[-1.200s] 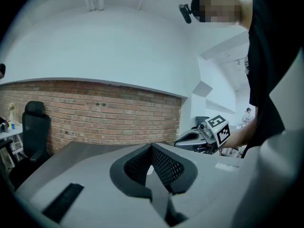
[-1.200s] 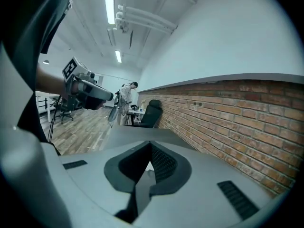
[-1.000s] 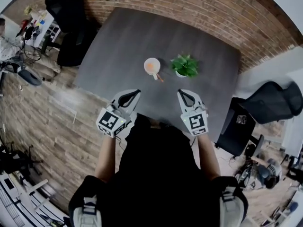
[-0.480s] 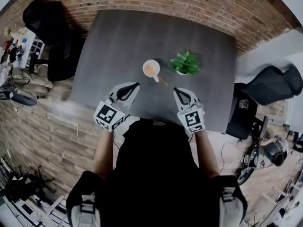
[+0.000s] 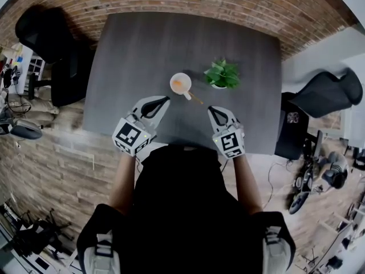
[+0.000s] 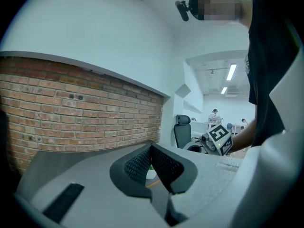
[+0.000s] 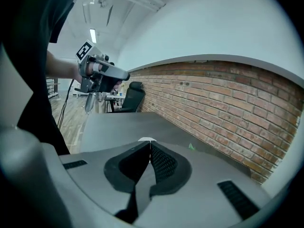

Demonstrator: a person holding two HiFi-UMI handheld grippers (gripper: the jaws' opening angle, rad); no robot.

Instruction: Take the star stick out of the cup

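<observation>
Left gripper (image 5: 164, 99) and right gripper (image 5: 210, 109) nearer the cup (image 5: 181, 83) than before — both jaws together, empty.

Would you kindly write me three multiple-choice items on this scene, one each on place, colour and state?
1. In the head view, the plant stands: A left of the cup; B right of it; C inside it.
2. The cup is: A white; B blue; C black.
3. The jaws of the right gripper are: A wide apart; B round the cup; C shut, empty.
Key: 1 B, it shows at the cup's right; 2 A, white rim; 3 C, tips meet on nothing.
</observation>
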